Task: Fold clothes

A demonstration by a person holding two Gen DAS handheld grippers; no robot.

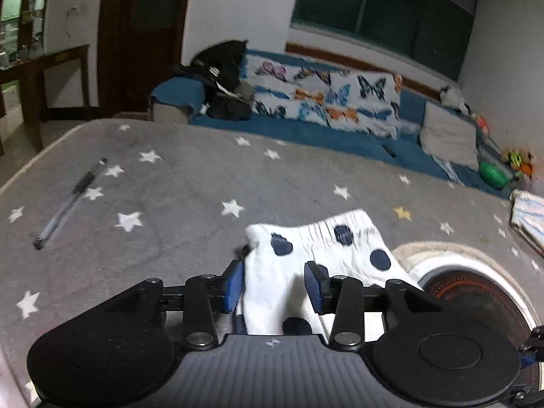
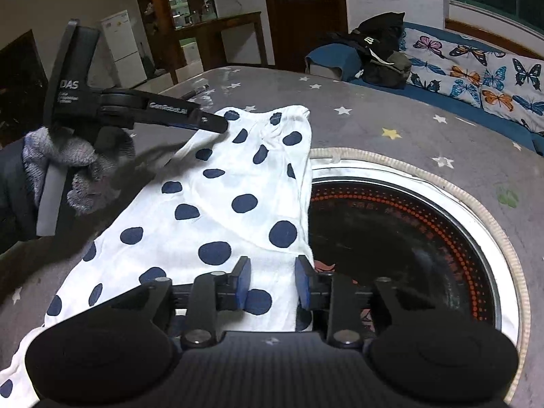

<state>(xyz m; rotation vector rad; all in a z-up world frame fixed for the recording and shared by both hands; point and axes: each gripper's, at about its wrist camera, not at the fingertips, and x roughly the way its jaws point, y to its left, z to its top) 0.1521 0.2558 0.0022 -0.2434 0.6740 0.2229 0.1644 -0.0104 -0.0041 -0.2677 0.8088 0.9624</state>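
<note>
A white garment with dark blue dots (image 2: 217,200) lies on the grey star-patterned table cover (image 2: 425,125). Its right edge runs along a round black hotplate. My right gripper (image 2: 272,287) is open, with its blue pads either side of the garment's near right edge. My left gripper (image 1: 273,284) is open above the garment (image 1: 326,248) near its far elastic waistband. In the right wrist view the left gripper (image 2: 222,124) reaches in from the left, held by a gloved hand (image 2: 78,170), with its tips at the garment's far left corner.
A round black hotplate (image 2: 401,241) with orange dot rings sits in the table at the right. A pen (image 1: 69,204) lies at the table's far left. A folded striped cloth (image 1: 528,217) lies at the right edge. A blue sofa (image 1: 340,132) with a butterfly blanket stands behind the table.
</note>
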